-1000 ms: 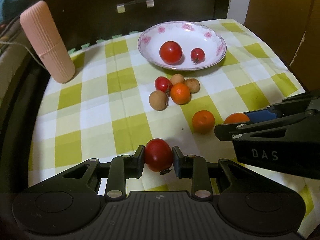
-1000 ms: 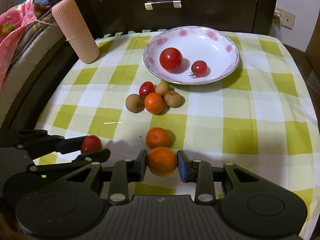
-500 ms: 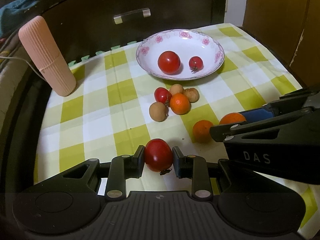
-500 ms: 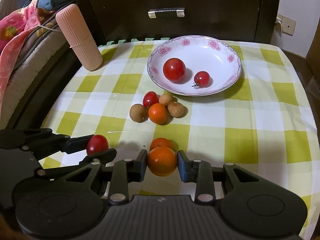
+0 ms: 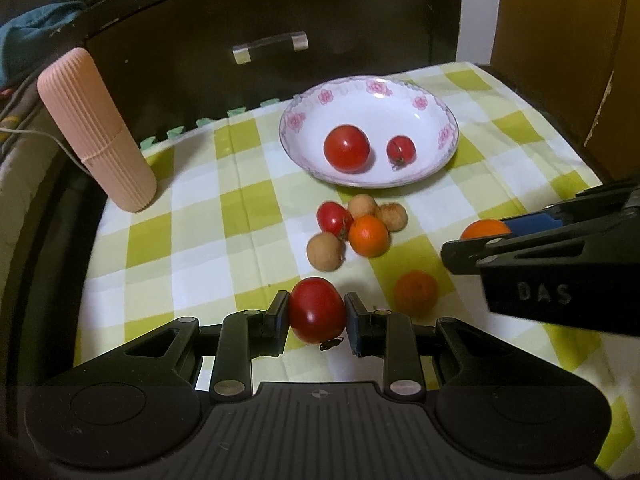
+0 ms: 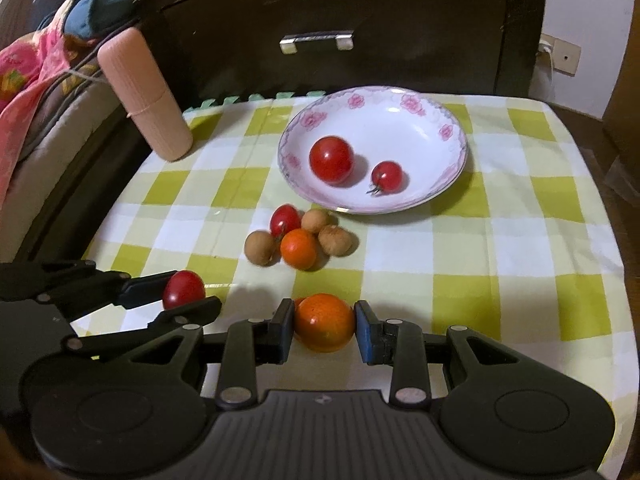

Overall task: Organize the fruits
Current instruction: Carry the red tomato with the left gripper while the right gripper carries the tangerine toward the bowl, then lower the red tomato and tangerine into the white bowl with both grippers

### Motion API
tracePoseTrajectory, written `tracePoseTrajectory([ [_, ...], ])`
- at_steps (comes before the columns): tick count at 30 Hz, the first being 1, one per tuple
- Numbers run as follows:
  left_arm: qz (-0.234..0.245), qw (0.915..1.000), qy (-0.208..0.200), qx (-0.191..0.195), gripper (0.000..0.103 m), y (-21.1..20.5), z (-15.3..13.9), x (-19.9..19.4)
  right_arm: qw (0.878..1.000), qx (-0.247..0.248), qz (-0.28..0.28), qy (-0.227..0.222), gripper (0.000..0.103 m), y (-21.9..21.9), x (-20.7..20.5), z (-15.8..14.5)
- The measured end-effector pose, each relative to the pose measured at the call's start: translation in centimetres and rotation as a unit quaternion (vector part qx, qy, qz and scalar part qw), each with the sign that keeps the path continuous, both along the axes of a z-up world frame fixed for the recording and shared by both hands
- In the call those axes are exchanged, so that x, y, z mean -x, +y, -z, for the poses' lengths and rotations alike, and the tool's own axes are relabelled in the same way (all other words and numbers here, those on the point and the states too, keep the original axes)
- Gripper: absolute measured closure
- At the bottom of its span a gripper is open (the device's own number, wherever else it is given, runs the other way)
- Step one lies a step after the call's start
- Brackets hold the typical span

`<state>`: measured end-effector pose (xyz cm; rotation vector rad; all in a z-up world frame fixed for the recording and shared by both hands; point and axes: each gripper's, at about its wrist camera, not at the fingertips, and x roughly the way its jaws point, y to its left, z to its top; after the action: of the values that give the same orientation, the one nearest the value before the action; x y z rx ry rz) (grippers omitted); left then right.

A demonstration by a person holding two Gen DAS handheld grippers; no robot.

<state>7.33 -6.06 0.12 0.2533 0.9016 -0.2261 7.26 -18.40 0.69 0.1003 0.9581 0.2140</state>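
Green-and-white checked cloth (image 5: 192, 248) covers the table before a dark wooden cabinet (image 5: 280, 12). Left claw (image 5: 316, 311) is clamped on a glossy red tomato (image 5: 317, 309); right claw (image 6: 323, 322) is clamped on a round orange citrus (image 6: 325, 322). Ahead of both sits a cluster: one red tomato (image 6: 285, 220), one orange (image 6: 299, 249), three brown longans (image 6: 261, 248). Beyond it, a floral-rimmed white plate (image 6: 432, 120) holds two tomatoes (image 6: 331, 159). One loose orange (image 5: 415, 292) lies between the claws. A ribbed pink cylinder (image 5: 96, 136) stands far left.
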Motion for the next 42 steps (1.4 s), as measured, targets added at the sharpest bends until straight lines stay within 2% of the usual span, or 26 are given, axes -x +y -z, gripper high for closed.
tracePoseTrajectory([
  [9,-0.004,0.9999,-0.007,0.015,0.067,-0.4,-0.9,-2.7,1.000,-0.002,0.025,-0.011,0.072,-1.5,-1.6,-0.8],
  [20,-0.009,0.9977,0.012,0.065,0.067,-1.0,-1.7,-6.8,0.999,-0.019,0.046,-0.014,0.072,-3.4,-5.2,-1.0],
  [34,-0.006,0.9978,0.018,0.064,0.066,-3.0,-1.1,-11.1,0.998,-0.024,0.064,-0.007,0.072,-5.4,-9.5,0.1],
  [42,-0.011,0.9971,0.029,0.069,0.066,-3.2,-0.1,-13.0,0.997,-0.028,0.066,-0.005,0.072,-5.1,-11.6,1.0],
])
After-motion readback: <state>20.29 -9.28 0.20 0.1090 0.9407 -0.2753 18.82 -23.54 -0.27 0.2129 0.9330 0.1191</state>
